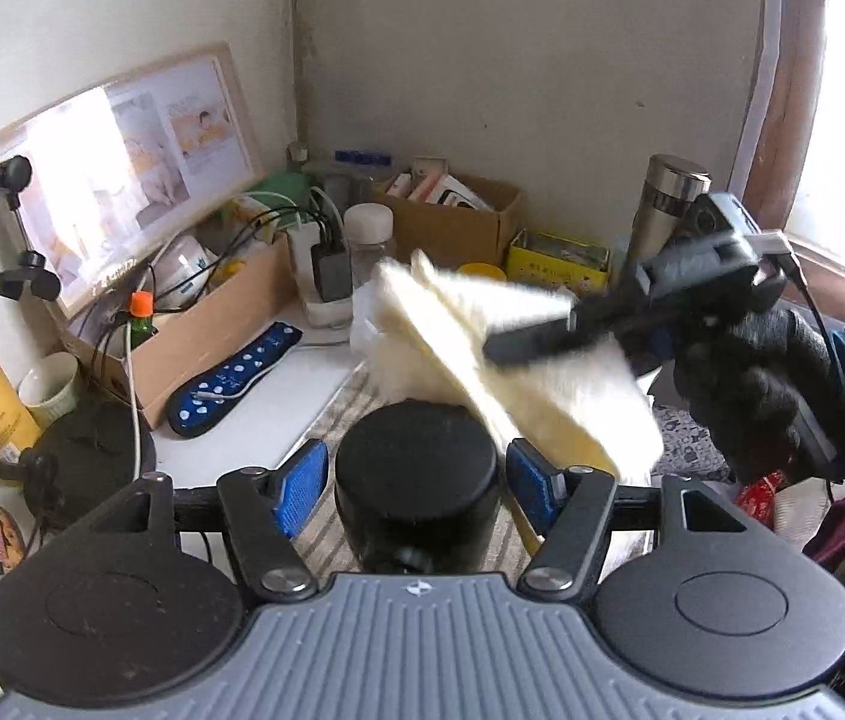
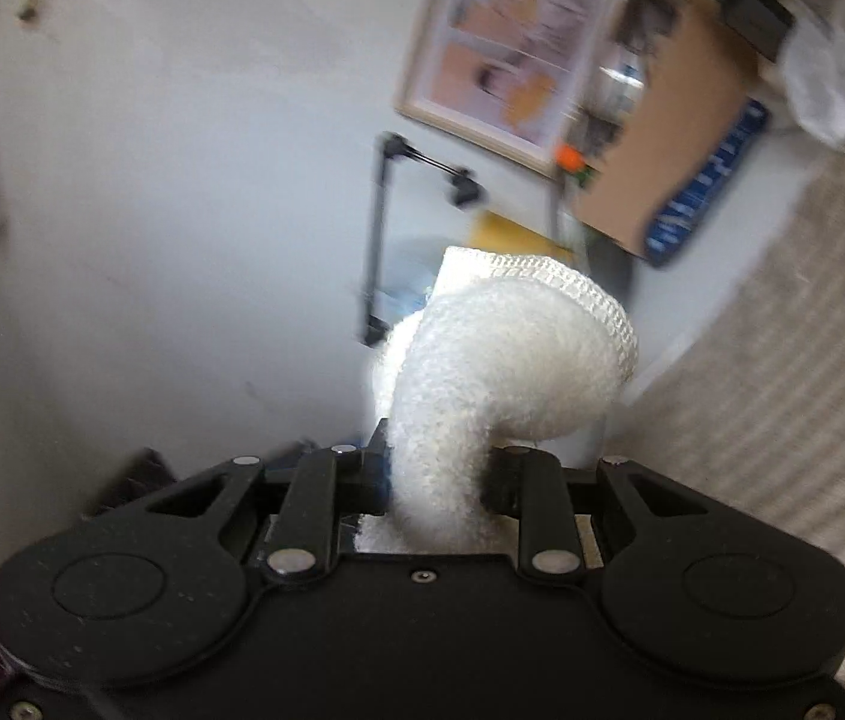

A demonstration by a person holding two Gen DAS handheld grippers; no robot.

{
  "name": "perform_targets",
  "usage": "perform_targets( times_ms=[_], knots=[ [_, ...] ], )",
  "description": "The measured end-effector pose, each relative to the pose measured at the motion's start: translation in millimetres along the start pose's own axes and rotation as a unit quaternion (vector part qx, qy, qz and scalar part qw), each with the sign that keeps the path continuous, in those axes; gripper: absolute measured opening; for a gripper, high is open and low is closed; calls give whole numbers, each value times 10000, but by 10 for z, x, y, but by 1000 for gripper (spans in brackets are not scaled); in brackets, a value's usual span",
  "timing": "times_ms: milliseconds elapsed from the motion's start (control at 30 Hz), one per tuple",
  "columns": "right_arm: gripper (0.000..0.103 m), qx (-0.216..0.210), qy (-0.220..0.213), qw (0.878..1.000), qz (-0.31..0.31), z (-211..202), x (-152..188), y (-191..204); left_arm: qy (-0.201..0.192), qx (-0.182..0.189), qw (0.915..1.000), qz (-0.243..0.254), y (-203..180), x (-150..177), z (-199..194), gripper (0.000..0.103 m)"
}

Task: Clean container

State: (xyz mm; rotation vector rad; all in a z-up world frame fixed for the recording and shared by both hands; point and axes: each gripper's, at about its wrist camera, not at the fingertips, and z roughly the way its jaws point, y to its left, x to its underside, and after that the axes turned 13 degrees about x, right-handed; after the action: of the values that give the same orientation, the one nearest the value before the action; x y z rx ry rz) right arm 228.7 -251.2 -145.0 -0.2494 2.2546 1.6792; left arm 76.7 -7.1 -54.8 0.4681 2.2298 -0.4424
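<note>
A black container with a black lid (image 1: 416, 468) sits between the blue pads (image 1: 302, 486) of my left gripper (image 1: 416, 483), which is shut on its sides and holds it over a striped mat (image 1: 332, 420). My right gripper (image 1: 542, 339), held by a black-gloved hand (image 1: 752, 384), comes in from the right just above and behind the container. It is shut on a folded white cloth (image 1: 548, 402), which hangs down by the container's right edge. In the blurred right wrist view the cloth (image 2: 506, 360) curls up out of the shut gripper (image 2: 437, 474).
Clutter crowds the back of the desk: a long cardboard box with cables (image 1: 212, 324), a second box (image 1: 452, 222), a clear jar (image 1: 369, 237), a yellow tin (image 1: 560, 261) and a steel flask (image 1: 662, 210). A blue dotted case (image 1: 230, 378) and a black stand base (image 1: 92, 456) lie left.
</note>
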Motion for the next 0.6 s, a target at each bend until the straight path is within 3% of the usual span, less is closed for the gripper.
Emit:
perform_targets(
  times_ms=[133,267,467,600],
  knots=[
    [23,-179,-90,9997,144,27,-56,3,71,-3,9998,173,-69,-9,80,62],
    [23,-30,176,9996,210,160,3,-99,86,-61,9995,285,-106,3,99,62],
    [23,410,536,9968,433,353,154,-344,125,-189,9995,222,-82,10,77,62],
    [23,813,725,9937,257,441,145,-435,123,-205,9995,218,-99,15,66,62]
  ],
)
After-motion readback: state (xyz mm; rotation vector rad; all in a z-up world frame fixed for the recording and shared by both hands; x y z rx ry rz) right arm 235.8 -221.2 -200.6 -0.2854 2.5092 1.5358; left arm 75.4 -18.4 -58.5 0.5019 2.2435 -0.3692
